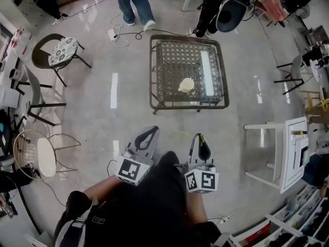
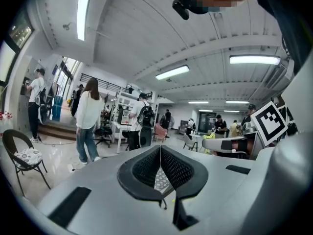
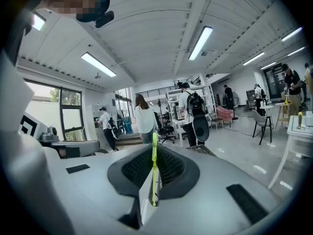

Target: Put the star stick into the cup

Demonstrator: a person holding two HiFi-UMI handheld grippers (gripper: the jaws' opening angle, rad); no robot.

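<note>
In the right gripper view a thin yellow-green star stick stands upright between the pads, and my right gripper is shut on it. From the head view the stick shows as a fine yellow line pointing left from the right gripper. A pale cream cup sits on the low glass-topped wicker table, well ahead of both grippers. My left gripper is shut with nothing in it. Both are held close to my body, above the floor.
Dark-framed chairs and a white wire chair stand at the left. At the right is a white table. People stand beyond the wicker table, with cables on the floor.
</note>
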